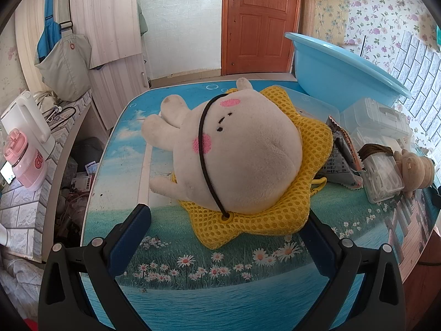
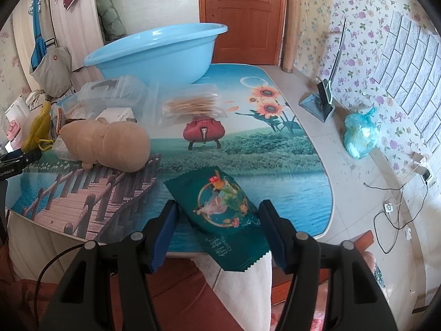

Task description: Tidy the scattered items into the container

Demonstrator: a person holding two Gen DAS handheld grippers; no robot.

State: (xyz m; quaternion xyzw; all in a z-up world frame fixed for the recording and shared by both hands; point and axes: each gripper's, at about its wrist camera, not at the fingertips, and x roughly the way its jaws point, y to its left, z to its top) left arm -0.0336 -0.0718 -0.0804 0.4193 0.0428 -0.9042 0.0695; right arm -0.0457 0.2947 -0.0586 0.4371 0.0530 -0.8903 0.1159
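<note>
A white bunny plush (image 1: 237, 154) lies on a yellow mesh star bag (image 1: 248, 227) in the middle of the printed table (image 1: 248, 292). My left gripper (image 1: 226, 215) stands open just in front of the bag, with nothing between its fingers. My right gripper (image 2: 220, 208) has a teal snack packet (image 2: 223, 207) between its pads, which touch both sides; the packet's tail hangs past the table's near edge. The light blue basin (image 2: 154, 52) (image 1: 344, 77) stands at the back of the table. A brown plush (image 2: 110, 143) lies left of the packet.
A bag of cotton swabs (image 2: 193, 104), clear plastic boxes (image 2: 110, 91) and another snack packet (image 1: 343, 151) crowd the space before the basin. A kettle (image 1: 27, 121) and a pink bottle (image 1: 24, 162) stand on a side counter. A tied bag (image 2: 359, 135) and a dustpan (image 2: 319, 104) sit on the floor.
</note>
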